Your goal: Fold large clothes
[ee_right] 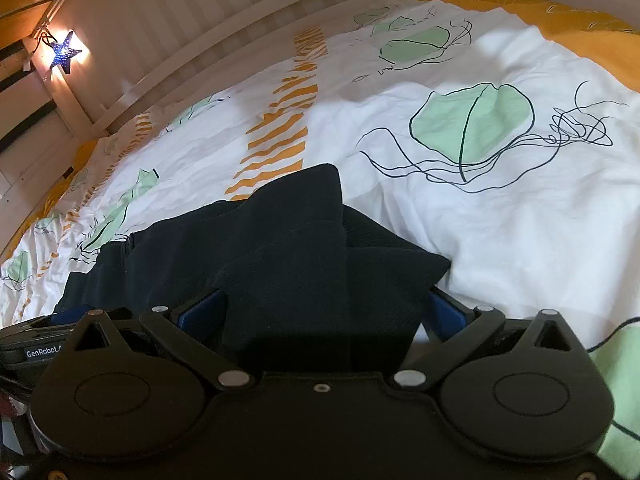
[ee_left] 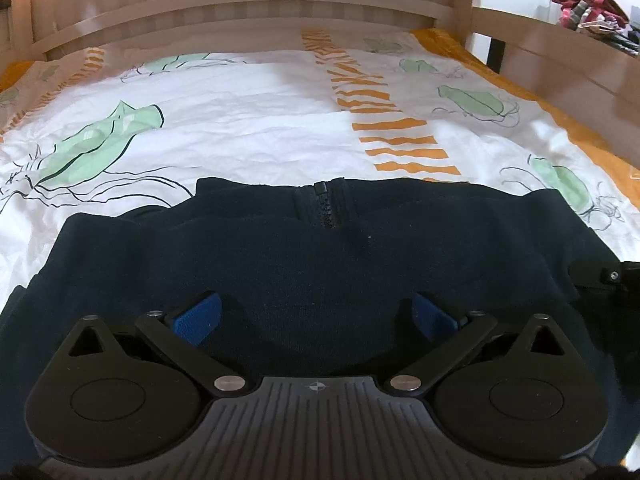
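A dark navy zip-up garment point(ee_left: 304, 264) lies on the bed cover, its zipper point(ee_left: 326, 208) pointing to the headboard. My left gripper point(ee_left: 316, 314) hovers low over its near part, open wide, with the blue pads point(ee_left: 198, 318) far apart and only flat cloth under the gap. In the right wrist view a folded, bunched end of the garment point(ee_right: 304, 264) fills the space between the fingers of my right gripper point(ee_right: 324, 314), which also stands spread wide; its pads point(ee_right: 202, 312) sit at the cloth's sides without pinching it.
The white bed cover point(ee_left: 248, 120) with green and orange prints stretches ahead to a slatted wooden headboard point(ee_left: 240, 4). A lit star lamp point(ee_right: 63, 55) hangs at the left. A pile of clothes point(ee_left: 588, 10) lies on a shelf to the right.
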The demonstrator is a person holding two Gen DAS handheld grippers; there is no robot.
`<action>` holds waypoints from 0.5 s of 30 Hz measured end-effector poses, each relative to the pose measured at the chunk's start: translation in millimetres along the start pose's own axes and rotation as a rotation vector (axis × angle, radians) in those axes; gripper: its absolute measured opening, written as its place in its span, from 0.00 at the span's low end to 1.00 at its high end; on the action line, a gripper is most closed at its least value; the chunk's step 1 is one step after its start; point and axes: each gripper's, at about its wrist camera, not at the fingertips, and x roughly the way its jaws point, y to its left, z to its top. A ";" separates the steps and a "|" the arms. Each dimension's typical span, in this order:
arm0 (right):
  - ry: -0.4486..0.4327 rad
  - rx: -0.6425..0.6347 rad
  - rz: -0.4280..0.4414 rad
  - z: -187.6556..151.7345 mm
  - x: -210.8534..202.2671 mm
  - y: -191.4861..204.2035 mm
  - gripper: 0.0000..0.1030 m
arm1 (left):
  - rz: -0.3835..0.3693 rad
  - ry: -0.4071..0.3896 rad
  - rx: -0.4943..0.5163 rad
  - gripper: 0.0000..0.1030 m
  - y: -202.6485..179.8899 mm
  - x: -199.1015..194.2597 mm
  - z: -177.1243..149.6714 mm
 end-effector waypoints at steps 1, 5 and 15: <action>0.000 0.000 0.000 0.0 -0.1 0.0 1.00 | -0.001 0.000 0.002 1.00 0.1 0.4 -0.1; 0.000 0.000 0.000 -0.1 -0.2 0.0 1.00 | -0.007 -0.001 0.009 1.00 0.6 0.0 0.5; -0.005 0.003 0.010 0.2 -0.8 -1.7 1.00 | -0.046 -0.055 -0.054 0.19 5.0 -44.0 -7.9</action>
